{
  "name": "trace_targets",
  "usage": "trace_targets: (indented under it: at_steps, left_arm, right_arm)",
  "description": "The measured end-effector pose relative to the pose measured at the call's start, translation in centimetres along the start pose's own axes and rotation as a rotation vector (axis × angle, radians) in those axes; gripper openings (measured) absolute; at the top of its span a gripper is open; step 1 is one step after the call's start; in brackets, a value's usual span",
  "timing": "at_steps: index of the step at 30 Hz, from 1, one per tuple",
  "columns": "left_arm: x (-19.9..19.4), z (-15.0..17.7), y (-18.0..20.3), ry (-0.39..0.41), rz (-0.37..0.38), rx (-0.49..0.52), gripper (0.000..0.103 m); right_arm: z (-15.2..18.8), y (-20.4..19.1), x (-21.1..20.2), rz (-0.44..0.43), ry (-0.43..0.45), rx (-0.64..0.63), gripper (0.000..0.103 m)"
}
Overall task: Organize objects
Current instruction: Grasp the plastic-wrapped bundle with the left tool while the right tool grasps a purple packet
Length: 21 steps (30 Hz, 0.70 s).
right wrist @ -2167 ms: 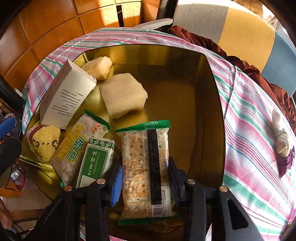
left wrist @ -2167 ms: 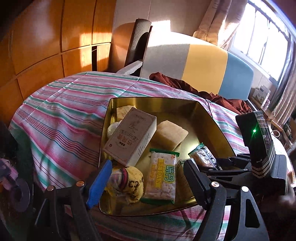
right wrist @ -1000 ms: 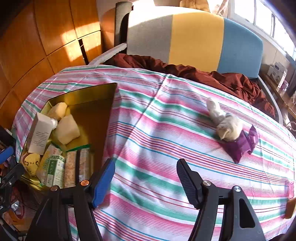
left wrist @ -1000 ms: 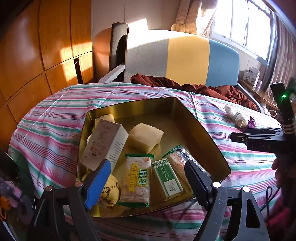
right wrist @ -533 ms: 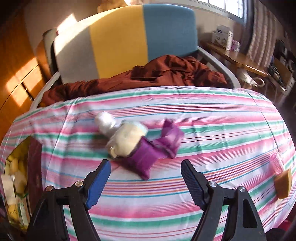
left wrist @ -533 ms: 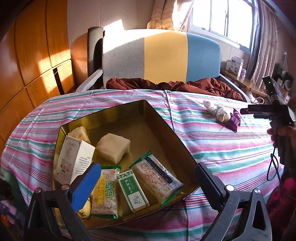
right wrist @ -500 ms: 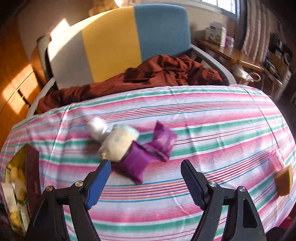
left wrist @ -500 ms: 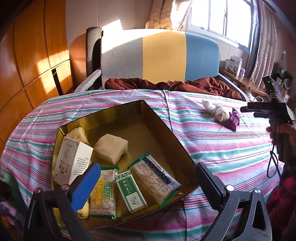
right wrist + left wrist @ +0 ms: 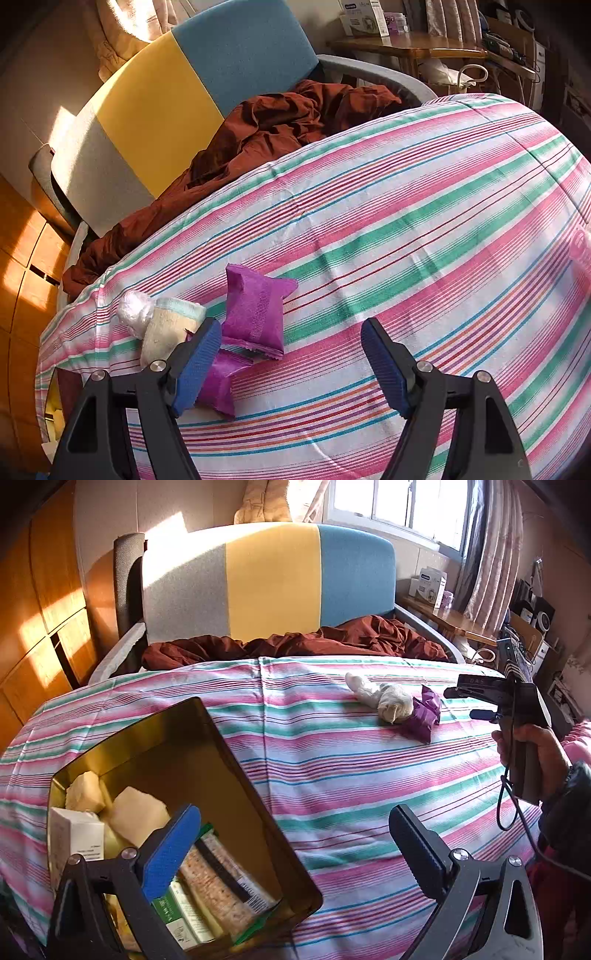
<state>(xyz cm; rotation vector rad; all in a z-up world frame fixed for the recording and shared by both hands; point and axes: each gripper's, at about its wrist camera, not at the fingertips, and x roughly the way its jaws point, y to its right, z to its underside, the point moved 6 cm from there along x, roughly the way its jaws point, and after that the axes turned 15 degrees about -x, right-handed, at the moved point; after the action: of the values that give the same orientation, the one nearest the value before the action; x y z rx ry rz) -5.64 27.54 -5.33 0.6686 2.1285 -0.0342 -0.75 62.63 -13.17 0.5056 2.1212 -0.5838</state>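
Observation:
A gold tin box (image 9: 236, 760) sits at the left of the striped table. It holds a cracker packet (image 9: 225, 882), a green packet (image 9: 181, 919), a white carton (image 9: 75, 840) and pale sponge blocks (image 9: 135, 816). My left gripper (image 9: 295, 845) is open and empty over the tin's near right corner. On the cloth lie purple packets (image 9: 255, 310) and a rolled cream cloth (image 9: 166, 328); both also show in the left wrist view (image 9: 423, 716). My right gripper (image 9: 291, 358) is open and empty, just in front of the purple packets. It shows from outside in the left wrist view (image 9: 480, 698).
A striped cloth (image 9: 424, 229) covers the round table. A grey, yellow and blue chair (image 9: 269, 583) with a rust-brown blanket (image 9: 295, 642) stands behind it. A wooden side table (image 9: 402, 46) with boxes is at the far right. Wooden panels (image 9: 40, 627) line the left wall.
My right gripper has moved closer to the purple packets, which now lie just before its left finger. My left gripper has swung right, so the tin sits lower left in its view.

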Motion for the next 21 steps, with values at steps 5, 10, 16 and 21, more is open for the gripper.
trace_targets:
  at_steps: [5, 10, 16, 21]
  left_arm:
    - [3.0, -2.0, 2.9, -0.077, 0.069, -0.032, 0.103]
    - [6.5, -4.9, 4.6, -0.133, 0.097, -0.106, 0.102]
    - [12.7, -7.6, 5.5, -0.228, 0.097, -0.241, 0.097]
    - [16.5, -9.4, 6.3, -0.256, 0.122, -0.322, 0.096]
  right_arm:
    - [0.1, 0.2, 0.7, -0.061, -0.011, 0.054, 0.079]
    - [0.0, 1.0, 0.8, -0.122, 0.002, 0.131, 0.079]
    - [-0.2, 1.1, 1.3, -0.175, 0.005, 0.185, 0.079]
    - [-0.6, 0.5, 2.1, -0.167, -0.003, 0.159, 0.079]
